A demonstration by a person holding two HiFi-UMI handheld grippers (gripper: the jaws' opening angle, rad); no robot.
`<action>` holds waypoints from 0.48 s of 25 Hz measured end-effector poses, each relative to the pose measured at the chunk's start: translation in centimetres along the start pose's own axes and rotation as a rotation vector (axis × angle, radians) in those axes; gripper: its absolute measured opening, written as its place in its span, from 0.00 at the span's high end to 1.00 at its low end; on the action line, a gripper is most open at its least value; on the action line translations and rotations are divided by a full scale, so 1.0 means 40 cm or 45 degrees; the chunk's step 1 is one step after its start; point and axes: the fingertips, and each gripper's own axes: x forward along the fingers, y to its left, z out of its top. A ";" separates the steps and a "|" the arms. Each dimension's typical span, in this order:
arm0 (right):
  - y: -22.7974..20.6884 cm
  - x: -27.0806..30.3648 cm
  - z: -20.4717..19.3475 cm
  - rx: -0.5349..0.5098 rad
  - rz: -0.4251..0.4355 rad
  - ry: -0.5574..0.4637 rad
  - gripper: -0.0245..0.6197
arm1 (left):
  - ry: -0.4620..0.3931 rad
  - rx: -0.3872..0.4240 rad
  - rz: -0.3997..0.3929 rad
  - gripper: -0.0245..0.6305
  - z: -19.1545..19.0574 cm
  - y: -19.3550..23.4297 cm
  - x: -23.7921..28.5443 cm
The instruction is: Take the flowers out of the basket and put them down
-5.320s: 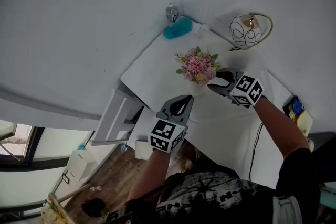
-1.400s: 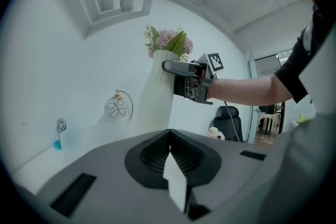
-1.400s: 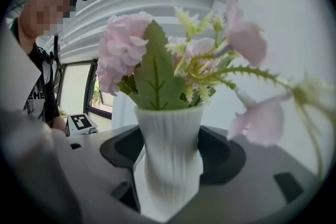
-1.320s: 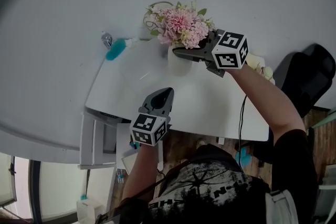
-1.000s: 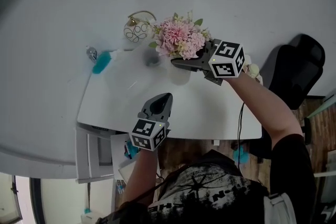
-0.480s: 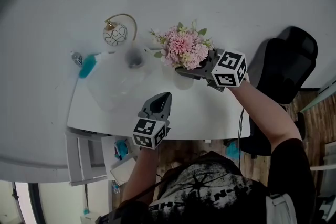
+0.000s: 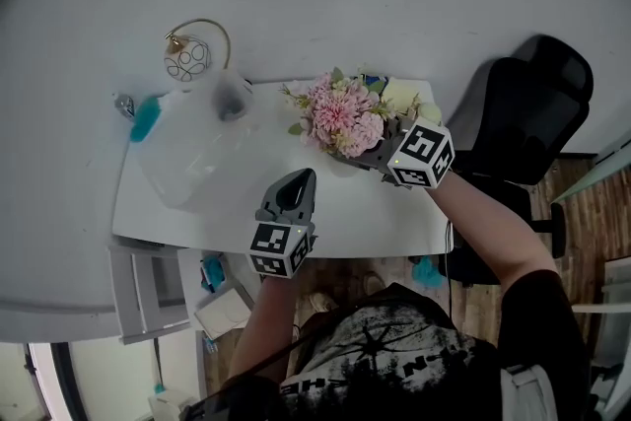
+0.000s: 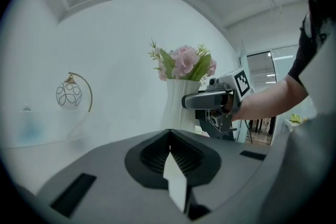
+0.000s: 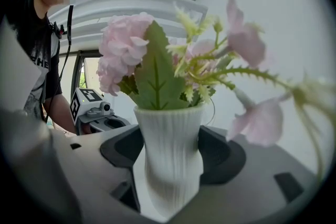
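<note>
Since a second ago we'd swung the flowers (image 7: 343, 113) over to the right end of the table (image 7: 197, 202). Our right gripper (image 9: 169, 165) was clamped round their white vase (image 9: 169, 128), upright between the jaws, tabletop below. Left gripper (image 8: 169, 152) was closed on nothing, well off to the left

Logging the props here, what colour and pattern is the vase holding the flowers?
The vase is white with fine vertical ribbing; clearest in the right gripper view.
</note>
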 end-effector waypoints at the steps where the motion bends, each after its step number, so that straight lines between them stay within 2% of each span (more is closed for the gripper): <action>1: 0.002 -0.007 -0.019 0.004 -0.006 0.001 0.45 | 0.002 0.000 0.012 0.94 -0.008 -0.004 0.003; 12: -0.007 -0.042 -0.203 0.087 -0.092 -0.029 0.45 | 0.076 -0.041 0.057 0.94 -0.108 -0.032 0.061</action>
